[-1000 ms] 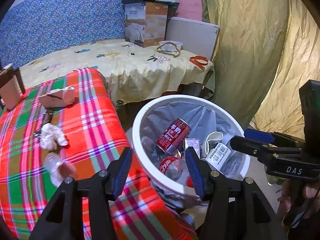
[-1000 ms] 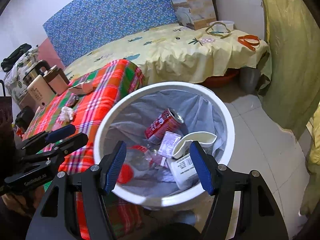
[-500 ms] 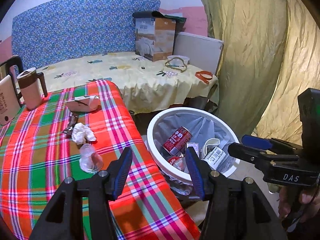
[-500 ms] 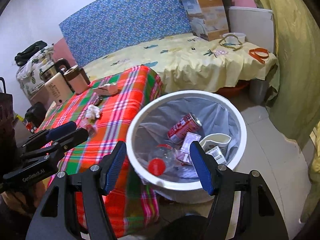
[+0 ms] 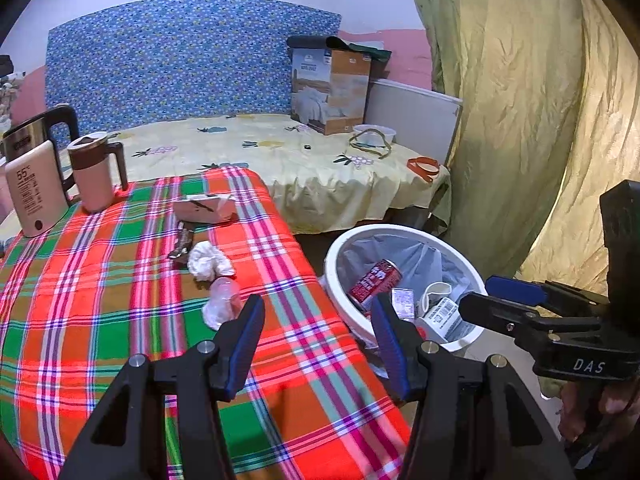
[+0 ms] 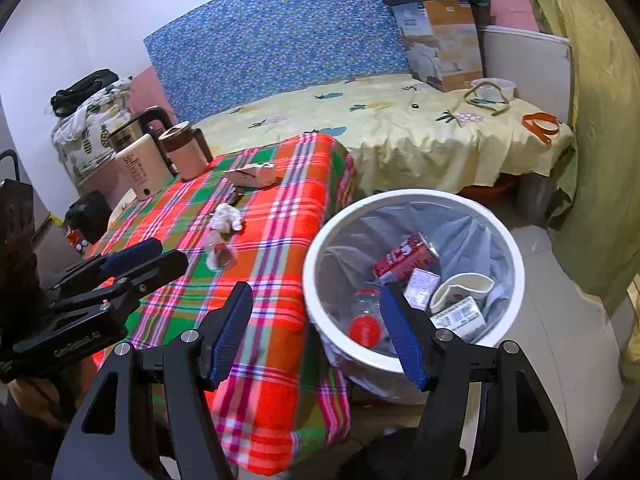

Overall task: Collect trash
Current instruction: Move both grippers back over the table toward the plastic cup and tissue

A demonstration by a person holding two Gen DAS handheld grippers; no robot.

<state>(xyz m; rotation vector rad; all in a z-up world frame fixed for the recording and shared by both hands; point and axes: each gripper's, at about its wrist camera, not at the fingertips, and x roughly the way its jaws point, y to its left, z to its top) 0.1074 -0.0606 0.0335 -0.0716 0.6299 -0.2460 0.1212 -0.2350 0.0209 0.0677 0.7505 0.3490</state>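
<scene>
A white trash bin point(image 5: 332, 264) point(image 6: 516, 256) with a grey liner stands on the floor right of the plaid table point(image 5: 100, 320) point(image 6: 280, 216). It holds a red can point(image 6: 406, 258), a clear bottle with a red cap point(image 6: 364, 328), a paper cup and wrappers. On the table lie a crumpled white tissue point(image 5: 208, 260) point(image 6: 226, 218), a clear plastic wrapper point(image 5: 222, 300) point(image 6: 218, 252), a dark wrapper point(image 5: 181, 240) and a torn small box point(image 5: 204, 208) point(image 6: 252, 174). My left gripper point(image 5: 318, 340) is open and empty over the table's right edge. My right gripper point(image 6: 316, 332) is open and empty between table and bin.
A thermos point(image 5: 34, 188), a kettle point(image 5: 24, 136) and a mug point(image 5: 94, 172) stand at the table's far left. Behind is a bed with a yellow sheet point(image 5: 280, 152), a cardboard box point(image 5: 328, 88) and a bowl. A yellow-green curtain point(image 5: 520, 120) hangs at the right.
Both grippers have pulled back and up from over the bin toward the table. More of the table now shows in both views. Both stay open and empty.
</scene>
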